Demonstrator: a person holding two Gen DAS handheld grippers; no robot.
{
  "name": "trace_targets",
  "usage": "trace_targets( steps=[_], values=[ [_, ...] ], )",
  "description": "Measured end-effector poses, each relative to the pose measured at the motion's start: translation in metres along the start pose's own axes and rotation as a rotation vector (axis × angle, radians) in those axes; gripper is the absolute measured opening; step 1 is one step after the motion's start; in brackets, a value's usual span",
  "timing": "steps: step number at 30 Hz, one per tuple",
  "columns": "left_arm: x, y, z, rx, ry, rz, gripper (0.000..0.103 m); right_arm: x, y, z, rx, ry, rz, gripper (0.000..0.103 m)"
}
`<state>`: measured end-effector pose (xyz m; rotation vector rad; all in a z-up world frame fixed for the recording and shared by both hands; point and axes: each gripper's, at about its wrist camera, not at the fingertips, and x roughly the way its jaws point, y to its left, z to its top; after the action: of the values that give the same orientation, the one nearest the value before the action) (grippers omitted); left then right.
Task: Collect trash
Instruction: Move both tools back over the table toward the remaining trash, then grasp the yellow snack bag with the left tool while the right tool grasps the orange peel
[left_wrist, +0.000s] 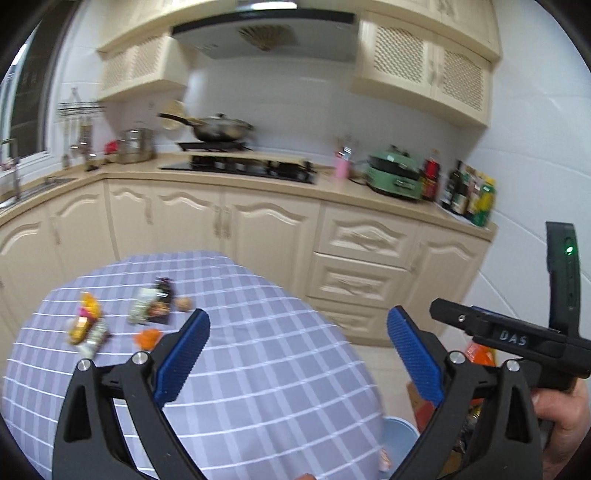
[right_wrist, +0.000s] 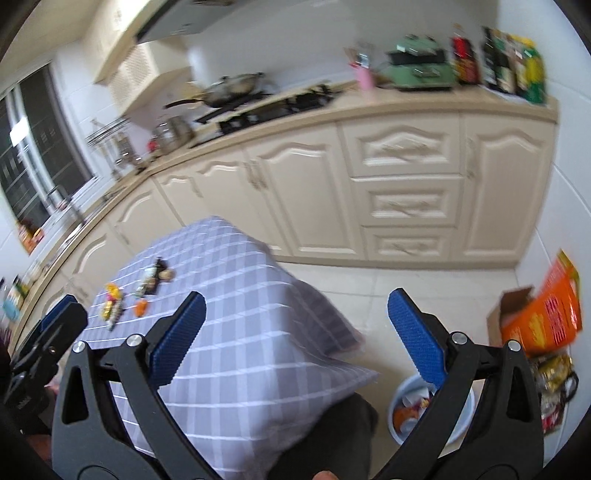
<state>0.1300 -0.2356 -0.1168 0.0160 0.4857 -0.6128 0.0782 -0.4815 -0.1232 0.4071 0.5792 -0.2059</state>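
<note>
Right wrist view shows the pale blue round bin (right_wrist: 400, 410) on the floor already holding scraps, while several crumpled snack wrappers (right_wrist: 127, 295) remain on the checked lilac-cloth table (right_wrist: 258, 332), so I judge the job partly done. Both the right tool (right_wrist: 295, 314) and left tool (left_wrist: 297, 332) gape wide, holding and touching nothing.

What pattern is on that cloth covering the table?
The tablecloth is a lavender-grey check with thin white grid lines, clearest in the right wrist view.

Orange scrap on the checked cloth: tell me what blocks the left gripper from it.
Nothing visible. The left gripper is open above bare cloth, and the orange scrap lies just beyond its left finger.
</note>
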Motion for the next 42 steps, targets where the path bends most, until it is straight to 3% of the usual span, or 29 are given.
trace_targets(
  steps=[10,19,28,35,36,38,40,42],
  values=[
    [-0.029,0.101,0.002,-0.093,-0.056,0.197,0.095,0.049,0.111,0.009,-0.159,0.033,0.140,0.097],
    [-0.031,0.190,-0.013,-0.170,-0.013,0.363,0.095,0.122,0.195,-0.016,-0.285,0.158,0.216,0.097],
    [0.005,0.253,-0.023,-0.162,0.089,0.484,0.095,0.182,0.229,-0.040,-0.339,0.265,0.232,0.097],
    [0.058,0.276,-0.021,-0.102,0.206,0.487,0.095,0.218,0.239,-0.047,-0.381,0.326,0.218,0.096],
    [0.065,0.278,-0.022,-0.092,0.223,0.485,0.095,0.222,0.241,-0.048,-0.384,0.335,0.218,0.094],
    [0.082,0.284,-0.022,-0.069,0.262,0.492,0.095,0.231,0.245,-0.052,-0.400,0.355,0.209,0.074],
    [0.098,0.293,-0.024,-0.073,0.311,0.480,0.095,0.236,0.248,-0.059,-0.437,0.372,0.186,0.063],
    [0.105,0.300,-0.025,-0.099,0.338,0.443,0.094,0.235,0.253,-0.065,-0.495,0.358,0.158,0.062]
  ],
)
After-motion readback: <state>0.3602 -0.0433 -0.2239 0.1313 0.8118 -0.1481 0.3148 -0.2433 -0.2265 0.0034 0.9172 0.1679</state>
